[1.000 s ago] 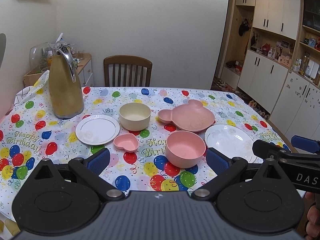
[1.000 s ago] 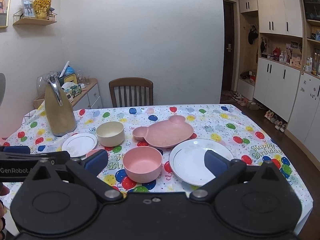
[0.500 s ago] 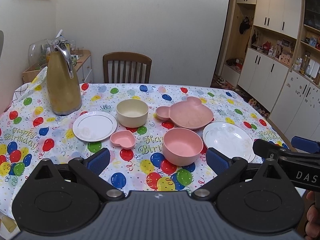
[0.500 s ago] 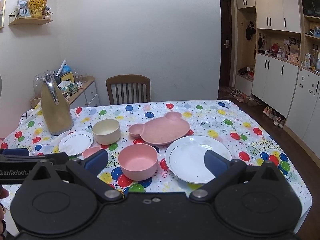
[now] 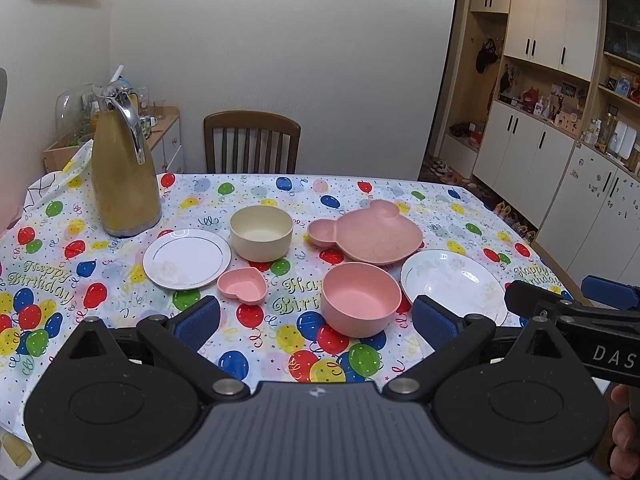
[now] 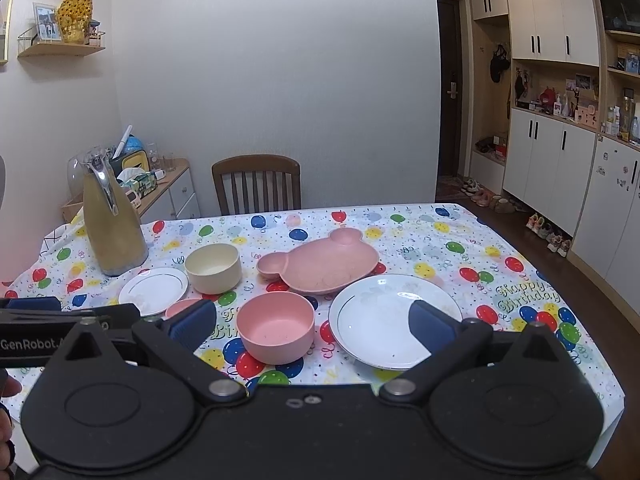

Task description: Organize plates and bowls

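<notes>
On the balloon tablecloth lie a small white plate, a cream bowl, a pink heart dish, a pink bowl, a pink bear-shaped plate and a large white plate. My left gripper is open and empty, above the table's near edge, in front of the pink bowl. My right gripper is open and empty, near the pink bowl and large white plate. The right view also shows the bear plate, cream bowl and small plate.
A gold thermos jug stands at the table's back left. A wooden chair is at the far side. White cabinets line the right wall. A side cabinet with clutter stands at the left wall.
Both grippers have pulled back and risen a little from the table; the dishes look slightly farther and lower. Nothing on the table moved. Both stay open.
</notes>
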